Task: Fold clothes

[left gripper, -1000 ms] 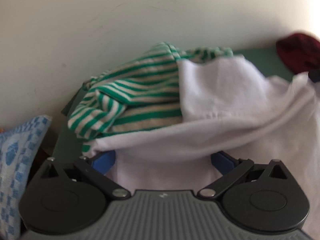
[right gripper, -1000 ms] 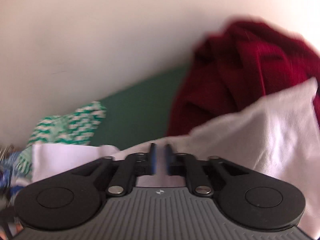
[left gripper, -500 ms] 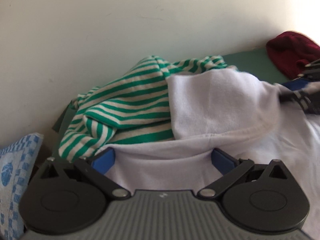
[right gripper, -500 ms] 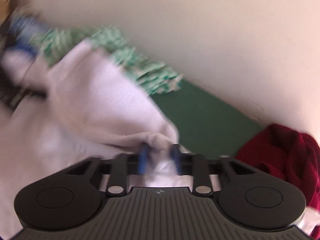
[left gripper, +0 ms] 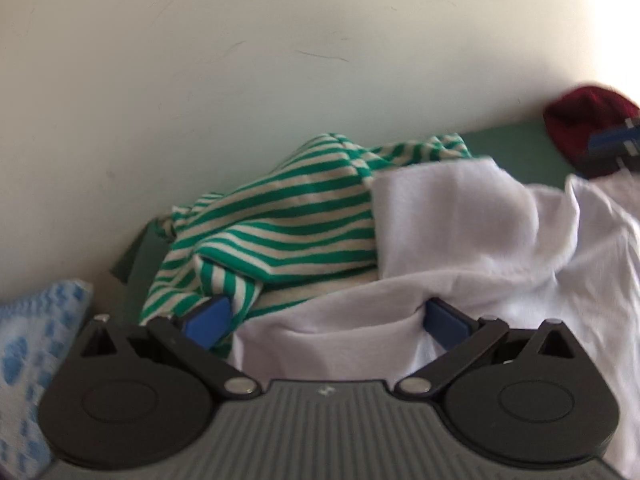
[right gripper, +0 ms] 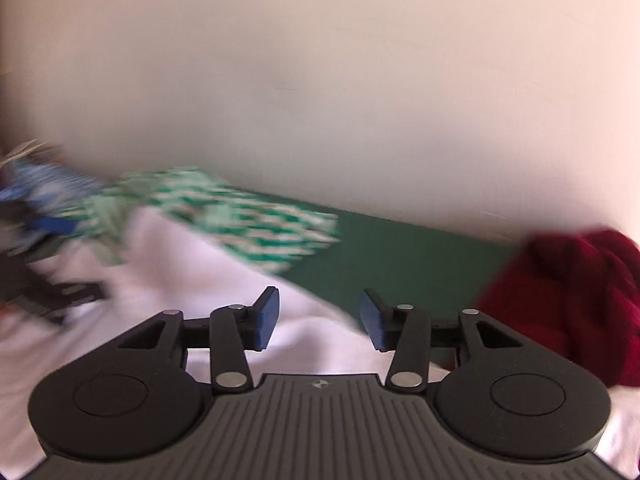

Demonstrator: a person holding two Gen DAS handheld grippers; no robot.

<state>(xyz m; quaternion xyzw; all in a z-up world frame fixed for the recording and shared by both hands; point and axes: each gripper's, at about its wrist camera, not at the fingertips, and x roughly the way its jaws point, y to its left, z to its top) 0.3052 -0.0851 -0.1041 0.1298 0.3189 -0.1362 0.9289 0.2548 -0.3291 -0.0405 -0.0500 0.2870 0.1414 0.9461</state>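
The right gripper [right gripper: 318, 318] has let go: a second ago its blue pads were pinched on a corner of the white garment [right gripper: 168, 272], and its jaws have just been opening, so now they stand well apart with nothing pressed between them, only white cloth lying slack below. That corner has been carried over toward the striped side, and in the left wrist view a white flap [left gripper: 452, 216] now lies doubled back on the garment's own body. The right wrist has also rolled back to level after its tilt half a second ago.

So, judging by this, one fold is laid and loosely at that; the cloth is still rumpled, with more folds and smoothing left. The green-and-white striped garment [left gripper: 280, 232] sits bunched behind the white one, touching it, and the dark red knit [right gripper: 580, 300] lies heaped at the right end of the green surface [right gripper: 400, 256]; neither looks folded yet.

The left gripper [left gripper: 324, 320] has barely shifted. It angles down at the pile, jaws spread wide, white fabric draped across the gap and over the right pad; the pads do not appear to press on it. The right gripper points down and forward, over the white garment's edge.
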